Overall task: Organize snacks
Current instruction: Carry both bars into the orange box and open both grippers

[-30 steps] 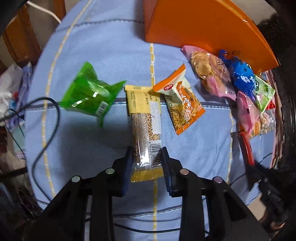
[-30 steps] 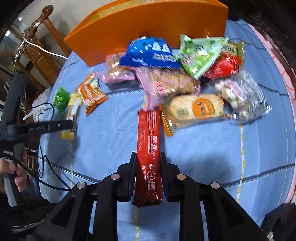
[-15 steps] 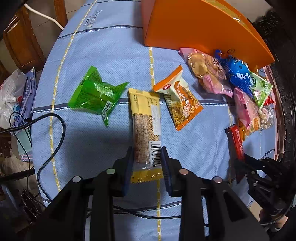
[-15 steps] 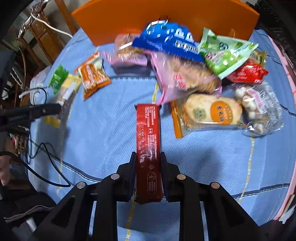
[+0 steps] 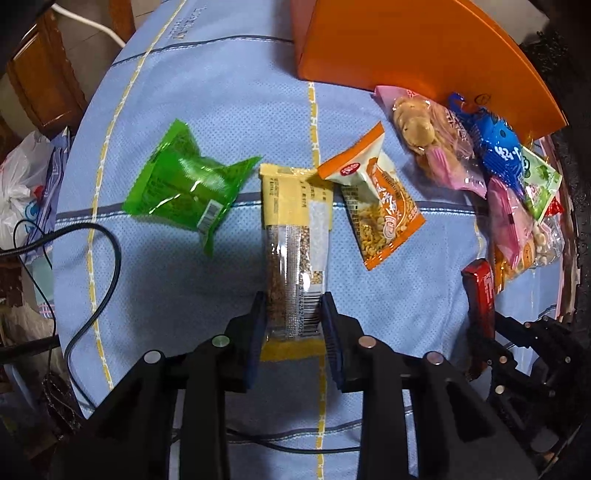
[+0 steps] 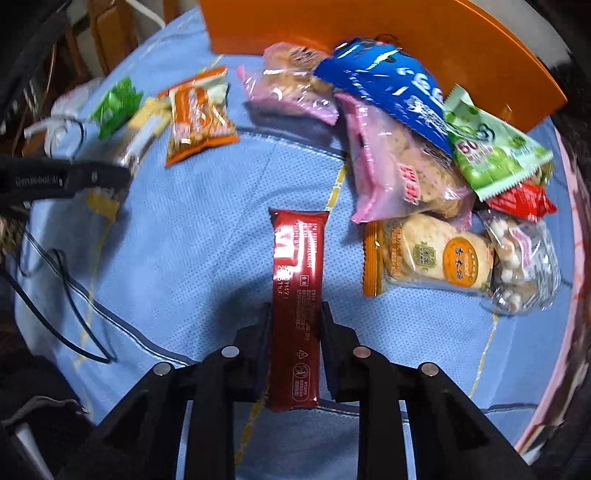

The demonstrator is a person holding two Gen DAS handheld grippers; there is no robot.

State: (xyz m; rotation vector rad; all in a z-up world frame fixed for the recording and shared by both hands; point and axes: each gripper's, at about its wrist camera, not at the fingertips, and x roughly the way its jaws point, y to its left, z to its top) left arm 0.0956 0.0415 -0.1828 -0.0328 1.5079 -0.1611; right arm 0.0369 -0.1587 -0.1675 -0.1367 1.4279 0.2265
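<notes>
My left gripper (image 5: pixel 293 314) is shut on a yellow cereal bar (image 5: pixel 295 236) and holds it above the blue tablecloth (image 5: pixel 221 92). My right gripper (image 6: pixel 295 325) is shut on a red snack bar (image 6: pixel 297 280), also held over the cloth. The red bar and right gripper show at the right of the left wrist view (image 5: pixel 480 295). A green packet (image 5: pixel 184 188) and an orange peanut packet (image 5: pixel 380 199) lie on either side of the yellow bar. A heap of snacks (image 6: pixel 424 166) lies before the orange box (image 6: pixel 369 22).
A black cable (image 5: pixel 107 266) loops over the cloth's left edge. A wooden chair (image 5: pixel 40 81) and a white plastic bag (image 5: pixel 18 184) stand beyond the table's left side. The table's right rim (image 6: pixel 569 295) is close to the snack heap.
Both grippers keep their bars. The right gripper has moved left, toward the left gripper, with the red bar. The left view has shifted slightly nearer the packets.
</notes>
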